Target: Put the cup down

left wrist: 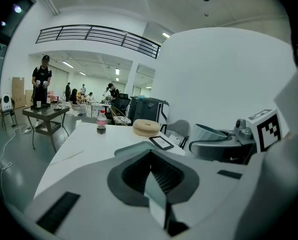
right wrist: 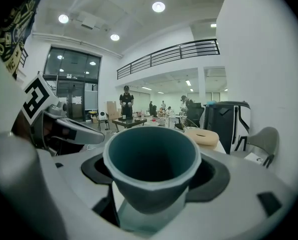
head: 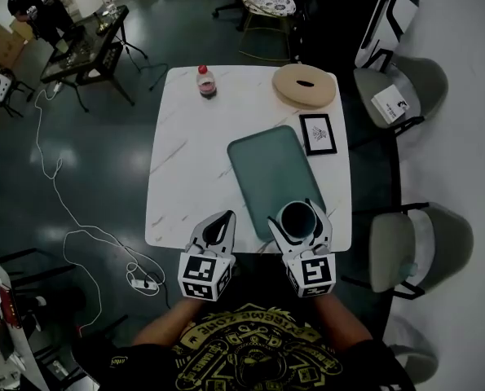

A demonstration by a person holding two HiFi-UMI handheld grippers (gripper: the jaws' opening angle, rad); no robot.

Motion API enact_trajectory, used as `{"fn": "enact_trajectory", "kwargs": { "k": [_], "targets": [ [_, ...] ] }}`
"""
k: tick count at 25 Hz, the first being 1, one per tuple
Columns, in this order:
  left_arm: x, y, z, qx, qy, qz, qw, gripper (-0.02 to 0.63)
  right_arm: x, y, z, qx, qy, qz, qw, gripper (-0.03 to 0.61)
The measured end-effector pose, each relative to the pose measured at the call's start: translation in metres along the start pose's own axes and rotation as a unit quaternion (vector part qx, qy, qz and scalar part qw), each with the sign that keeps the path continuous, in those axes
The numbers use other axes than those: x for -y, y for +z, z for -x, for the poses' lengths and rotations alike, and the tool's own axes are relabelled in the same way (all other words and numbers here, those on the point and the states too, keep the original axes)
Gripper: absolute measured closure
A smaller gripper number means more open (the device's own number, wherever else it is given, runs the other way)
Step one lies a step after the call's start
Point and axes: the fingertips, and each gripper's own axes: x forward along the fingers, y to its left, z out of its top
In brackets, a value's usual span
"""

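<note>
The right tool gripped a dark teal cup, its jaws clamped on either side of the cup's body. The cup stood upright with its open mouth facing up, and nothing showed inside it. It sat over the near right corner of a green tray, and no view showed whether its base touched the tray. The tray lay on a white marbled desk, running from the near edge toward the middle.

The left tool was just to the left of the right one, above the near edge of the desk and clear of the tray. Its jaws were closed together with nothing between them.

At the far side of the desk stood a small bottle with a red cap. To its right lay a round tan pad with a slot in the middle. A black-framed card lay flat between the pad and the tray's far right corner. Two grey chairs stood along the right side of the desk.
</note>
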Motion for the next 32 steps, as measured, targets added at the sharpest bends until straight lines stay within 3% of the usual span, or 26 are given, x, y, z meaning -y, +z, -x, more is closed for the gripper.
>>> {"fn": "enact_trajectory", "kwargs": {
  "k": [15, 32],
  "targets": [
    [0.008, -0.024, -0.047, -0.046, 0.031, -0.025, 0.9982, 0.603, 0.022, -0.052, -0.05, -0.015, 0.069, 0.002, 0.998, 0.197],
    [0.0, -0.049, -0.088, -0.078, 0.049, -0.01, 0.9957, 0.603, 0.031, -0.085, -0.083, -0.031, 0.09, 0.002, 0.995, 0.197]
  ]
}}
